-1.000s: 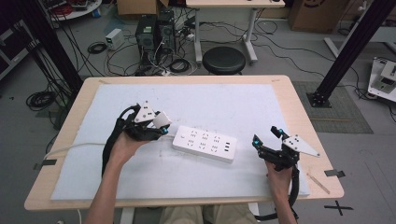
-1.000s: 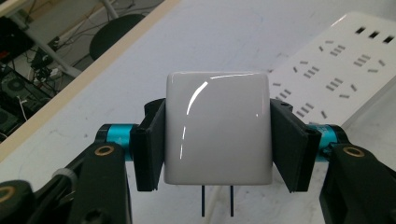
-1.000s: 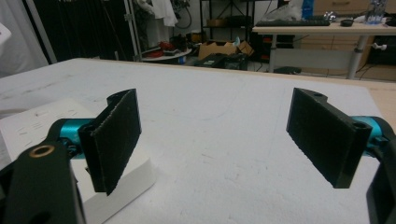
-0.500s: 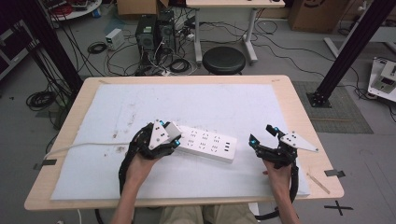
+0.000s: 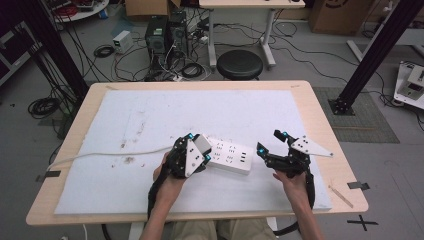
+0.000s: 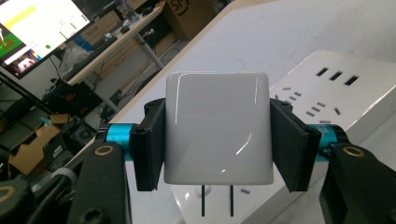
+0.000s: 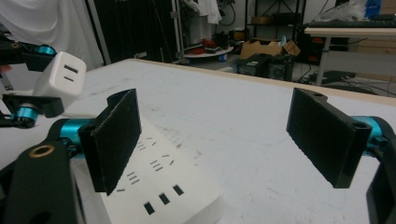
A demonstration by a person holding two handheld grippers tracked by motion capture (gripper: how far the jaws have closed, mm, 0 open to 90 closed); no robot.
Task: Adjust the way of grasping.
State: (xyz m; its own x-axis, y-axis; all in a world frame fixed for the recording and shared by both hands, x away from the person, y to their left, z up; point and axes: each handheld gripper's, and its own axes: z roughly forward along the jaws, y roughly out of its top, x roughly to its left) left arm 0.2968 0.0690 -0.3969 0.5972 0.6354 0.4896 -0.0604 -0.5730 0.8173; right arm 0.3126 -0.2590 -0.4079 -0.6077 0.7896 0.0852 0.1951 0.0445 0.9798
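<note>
Left tongs (image 5: 200, 150) clamped on a white plug adapter (image 6: 218, 127), pads (image 6: 150, 142) pressed flat to its two sides, prongs pointing down just above the left end of the white power strip (image 5: 231, 156). Strip lying on the white mat of the counter (image 5: 320, 102), near the middle toward six o'clock, adapter hovering at its nine-o'clock end. Right tongs (image 5: 271, 143) wide apart and holding nothing, just off the strip's three-o'clock end.
</note>
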